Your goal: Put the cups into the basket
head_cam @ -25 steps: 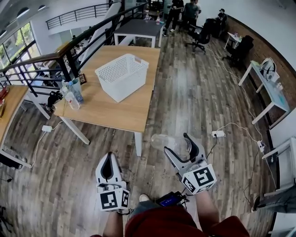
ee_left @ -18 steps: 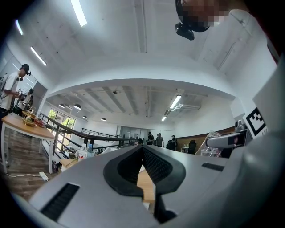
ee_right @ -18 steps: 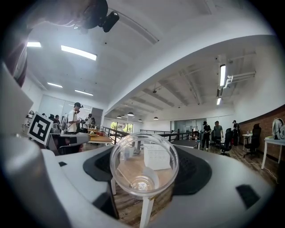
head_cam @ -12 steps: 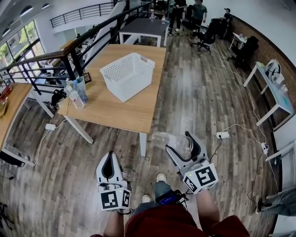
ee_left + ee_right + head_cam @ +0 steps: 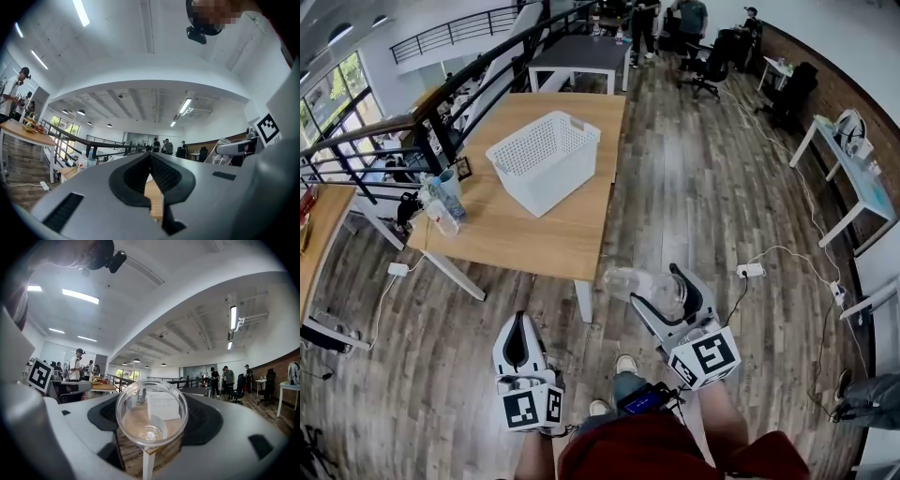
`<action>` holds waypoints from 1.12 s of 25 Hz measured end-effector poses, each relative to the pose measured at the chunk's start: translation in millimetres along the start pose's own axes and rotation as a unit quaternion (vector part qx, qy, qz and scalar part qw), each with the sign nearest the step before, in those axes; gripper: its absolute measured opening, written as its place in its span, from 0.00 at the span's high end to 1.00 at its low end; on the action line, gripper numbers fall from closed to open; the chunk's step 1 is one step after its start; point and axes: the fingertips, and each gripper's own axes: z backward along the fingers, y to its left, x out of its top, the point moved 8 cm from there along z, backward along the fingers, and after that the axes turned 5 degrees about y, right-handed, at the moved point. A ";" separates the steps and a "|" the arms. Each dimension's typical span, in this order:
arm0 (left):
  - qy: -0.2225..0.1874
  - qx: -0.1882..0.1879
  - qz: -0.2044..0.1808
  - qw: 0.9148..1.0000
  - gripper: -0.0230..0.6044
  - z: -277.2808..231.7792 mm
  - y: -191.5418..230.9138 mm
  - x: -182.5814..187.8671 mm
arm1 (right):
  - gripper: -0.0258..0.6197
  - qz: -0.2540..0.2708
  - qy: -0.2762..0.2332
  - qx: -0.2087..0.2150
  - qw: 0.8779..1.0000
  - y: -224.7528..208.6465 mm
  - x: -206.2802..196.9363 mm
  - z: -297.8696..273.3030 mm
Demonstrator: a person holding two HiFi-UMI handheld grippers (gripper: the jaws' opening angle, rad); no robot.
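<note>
Open-plan office loft: wooden desks (image 5: 539, 239), swivel chairs (image 5: 710, 67), black railing (image 5: 459, 89), plank floor (image 5: 703, 197), strip lights (image 5: 233, 315) overhead.

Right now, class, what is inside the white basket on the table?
Only its bare perforated floor shows in the basket; no cup is inside. The near wall covers the floor's near edge. The cup is held off the table.

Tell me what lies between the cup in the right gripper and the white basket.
Head view: the clear cup and basket are parted only by a strip of wood floor and the table's bare near part.
</note>
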 end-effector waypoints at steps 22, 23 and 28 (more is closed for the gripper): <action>0.018 -0.029 -0.006 0.999 0.96 -122.4 -47.2 -8.0 | 0.40 -0.012 0.009 -0.012 1.000 -102.6 -6.1 -50.7; 0.018 -0.028 -0.007 0.999 0.96 -126.9 -49.1 -7.6 | 0.40 -0.014 0.008 -0.011 1.000 -107.3 -6.4 -53.0; 0.018 -0.018 -0.016 1.000 0.96 -145.7 -58.8 -3.7 | 0.40 -0.022 0.004 -0.002 1.000 -129.4 -7.6 -65.7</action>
